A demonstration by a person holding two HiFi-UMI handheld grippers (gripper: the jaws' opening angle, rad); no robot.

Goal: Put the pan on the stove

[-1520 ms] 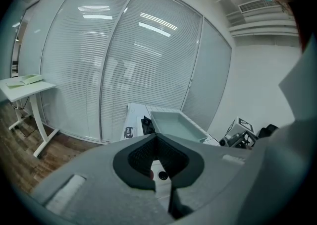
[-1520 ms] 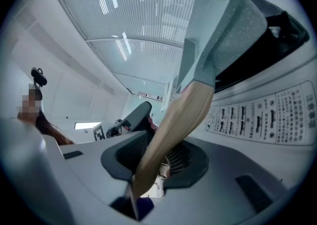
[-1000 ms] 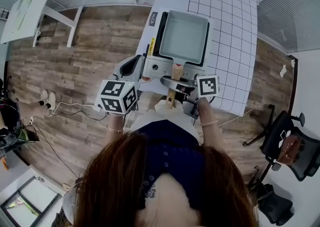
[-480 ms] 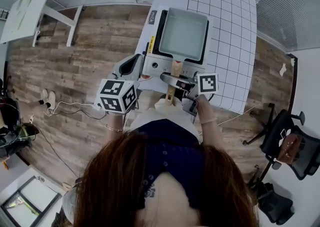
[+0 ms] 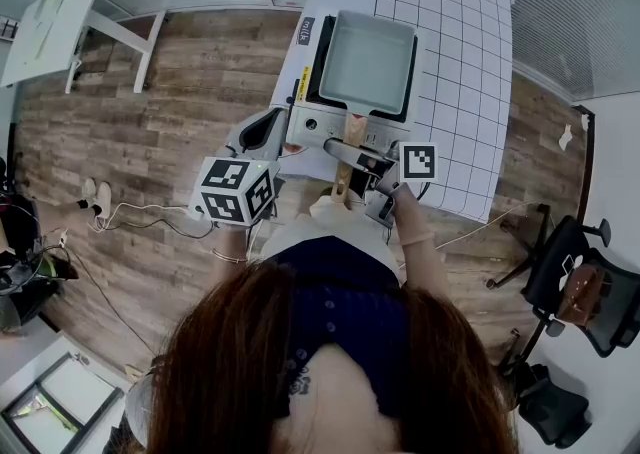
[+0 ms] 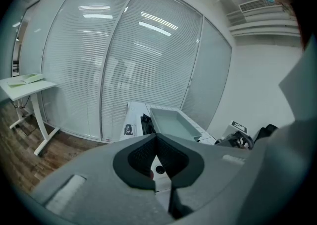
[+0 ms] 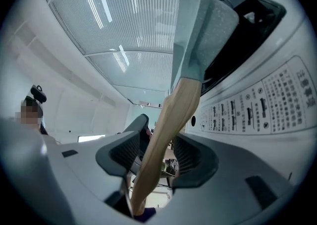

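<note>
A square pale-green pan (image 5: 365, 62) sits on the white portable stove (image 5: 303, 92) at the table's near end. Its wooden handle (image 5: 346, 157) points back toward me. My right gripper (image 5: 352, 154) straddles that handle. In the right gripper view the handle (image 7: 166, 120) runs between the pads with a gap on each side, and the jaws are opening. The pan (image 7: 198, 30) rises above the stove's control panel (image 7: 267, 105). My left gripper (image 5: 266, 132) hovers left of the stove, shut with nothing in it. In the left gripper view the pan (image 6: 171, 122) lies ahead of the left gripper (image 6: 156, 137).
The stove stands on a white table with a grid mat (image 5: 460, 42). A small white desk (image 5: 60, 17) is at the far left, and an office chair (image 5: 580, 292) at the right. Cables (image 5: 130, 217) lie on the wood floor.
The right gripper's jaws have spread apart from the wooden handle and its marker cube has shifted slightly toward the stove. The pan stays on the stove, and the left gripper has not moved.
</note>
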